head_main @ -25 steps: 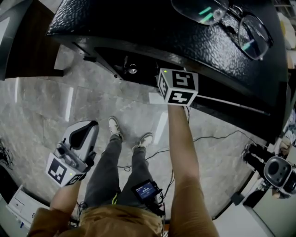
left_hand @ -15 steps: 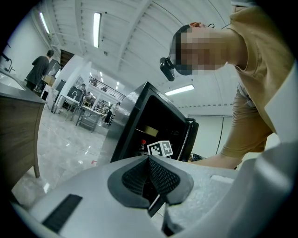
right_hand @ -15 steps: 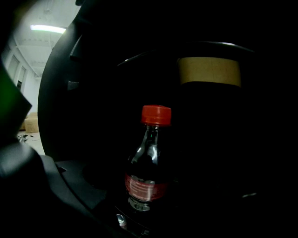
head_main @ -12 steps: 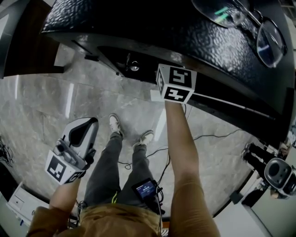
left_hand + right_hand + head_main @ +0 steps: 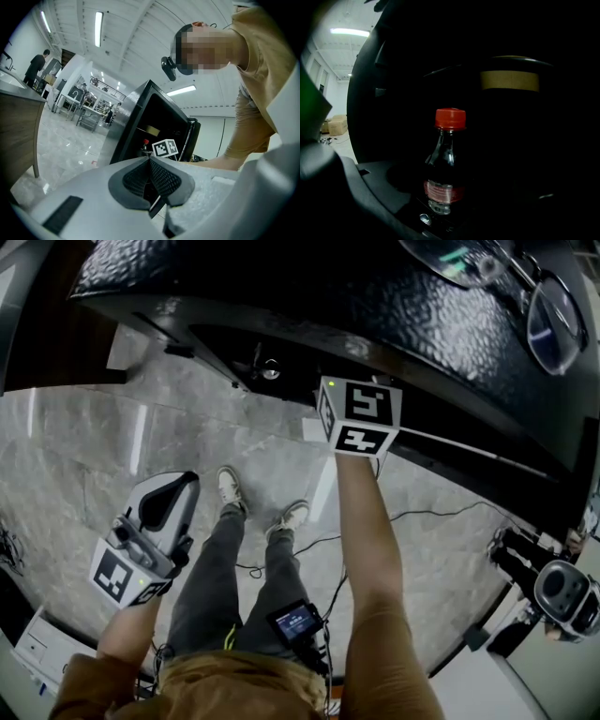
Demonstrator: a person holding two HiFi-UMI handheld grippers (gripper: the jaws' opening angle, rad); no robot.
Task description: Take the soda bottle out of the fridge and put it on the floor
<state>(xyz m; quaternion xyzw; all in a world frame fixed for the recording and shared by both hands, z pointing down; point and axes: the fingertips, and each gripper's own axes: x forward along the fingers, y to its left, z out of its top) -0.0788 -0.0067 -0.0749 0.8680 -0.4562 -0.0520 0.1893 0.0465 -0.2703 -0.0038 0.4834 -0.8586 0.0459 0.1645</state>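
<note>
one soda bottle [image 5: 445, 164] | between right gripper [image 5: 361, 416] jaws, closing | left gripper [image 5: 151, 164] jaws together

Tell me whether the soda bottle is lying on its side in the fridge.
No, the soda bottle stands upright in the right gripper view, its red cap on top.

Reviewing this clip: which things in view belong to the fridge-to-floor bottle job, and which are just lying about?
Belong to the job:
soda bottle
fridge
floor

Just lying about:
glasses on the fridge top
cables on the floor
cardboard boxes
</note>
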